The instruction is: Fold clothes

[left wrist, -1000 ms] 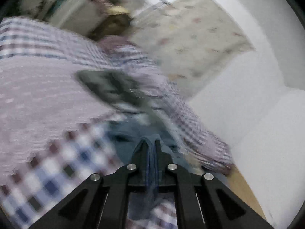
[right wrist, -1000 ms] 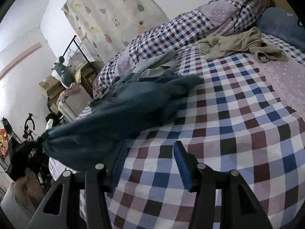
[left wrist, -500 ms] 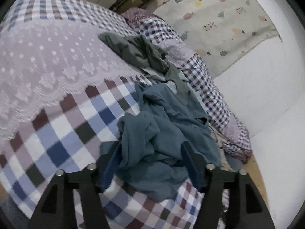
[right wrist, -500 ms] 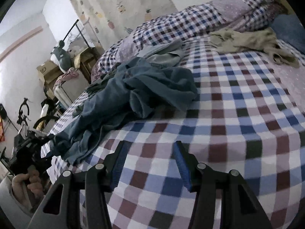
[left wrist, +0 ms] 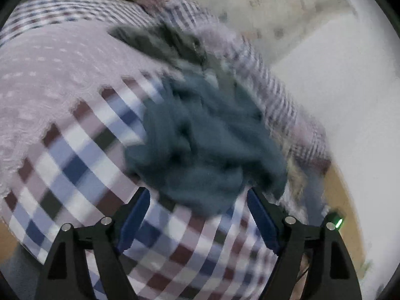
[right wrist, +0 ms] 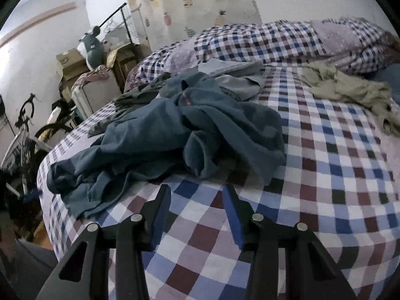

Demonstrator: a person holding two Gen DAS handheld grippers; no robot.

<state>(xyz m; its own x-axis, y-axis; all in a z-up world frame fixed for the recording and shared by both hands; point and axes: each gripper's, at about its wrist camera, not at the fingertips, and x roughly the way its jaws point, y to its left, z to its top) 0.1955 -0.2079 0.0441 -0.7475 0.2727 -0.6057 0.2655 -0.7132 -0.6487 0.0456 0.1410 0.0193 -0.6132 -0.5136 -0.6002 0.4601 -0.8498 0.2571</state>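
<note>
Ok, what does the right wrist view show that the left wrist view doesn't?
Only the right wrist view: a beige garment crumpled at the far right of the bed, a pale grey garment behind the blue one, and boxes and clutter beside the bed.

Only the left wrist view: a lilac lace cloth on the left, and a strip of wooden floor.

Both: the crumpled blue garment on the checked sheet, the fruit-print hanging, and each view's own open, empty gripper, left gripper and right gripper.
</note>
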